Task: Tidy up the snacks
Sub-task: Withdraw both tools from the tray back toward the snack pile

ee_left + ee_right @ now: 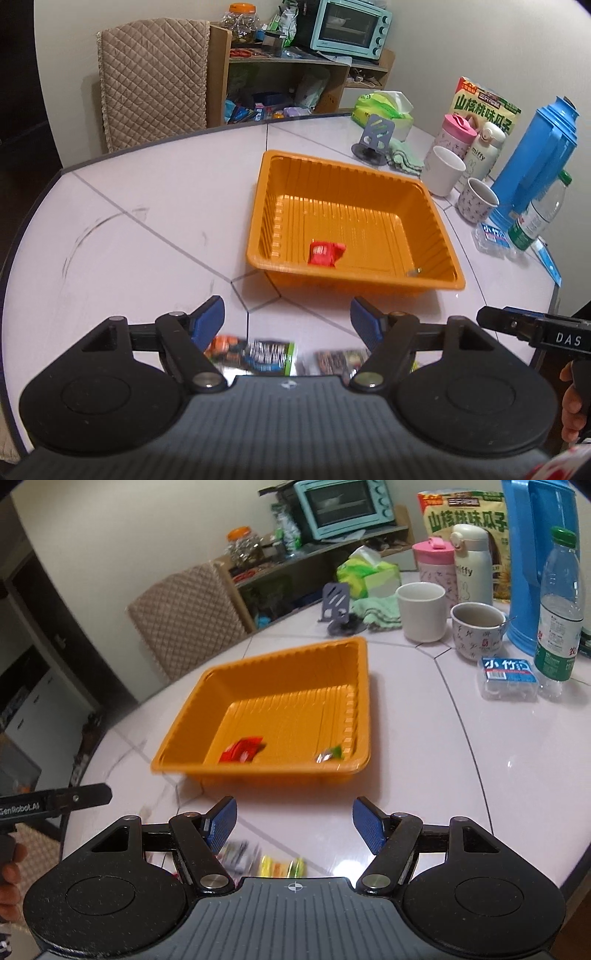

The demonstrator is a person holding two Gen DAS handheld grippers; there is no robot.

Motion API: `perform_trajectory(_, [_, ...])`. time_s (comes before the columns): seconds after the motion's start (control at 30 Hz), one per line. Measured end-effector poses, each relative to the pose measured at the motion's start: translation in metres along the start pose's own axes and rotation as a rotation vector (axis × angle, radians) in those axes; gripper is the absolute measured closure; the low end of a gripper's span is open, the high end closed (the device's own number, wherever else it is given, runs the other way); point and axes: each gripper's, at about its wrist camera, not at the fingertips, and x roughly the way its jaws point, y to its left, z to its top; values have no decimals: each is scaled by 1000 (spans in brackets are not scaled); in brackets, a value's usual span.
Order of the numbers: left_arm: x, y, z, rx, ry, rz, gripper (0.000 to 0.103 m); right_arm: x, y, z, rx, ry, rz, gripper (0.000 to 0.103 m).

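From the left wrist, the left gripper [287, 319] has its fingers spread and empty, the red foil snack packet [325, 253] lying ahead of them in the ribbed orange plastic tray [258, 206], long axis running across the fingers. From the right wrist, the right gripper [294, 824] is released too, blurred snack packets [280, 866] on the white desk [424, 794] just beneath its fingers. Risk: a hasty pinch could skid one off.

The right tongs [294, 823] stand open and empty above the counter [424, 794]. Ahead, an orange tray [258, 683] holds a red packet [242, 751] and a green packet [330, 754], well apart.
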Motion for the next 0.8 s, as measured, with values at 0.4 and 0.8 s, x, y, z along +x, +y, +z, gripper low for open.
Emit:
perform_trajectory(0.4, [-30,1,-44,-27,18,0,31,-21,30,-36,-68,48,41,33])
perform_trajectory(0.8, [-44,5,-76,-29,40,11,31,-19,37,-69,-80,106,57,34])
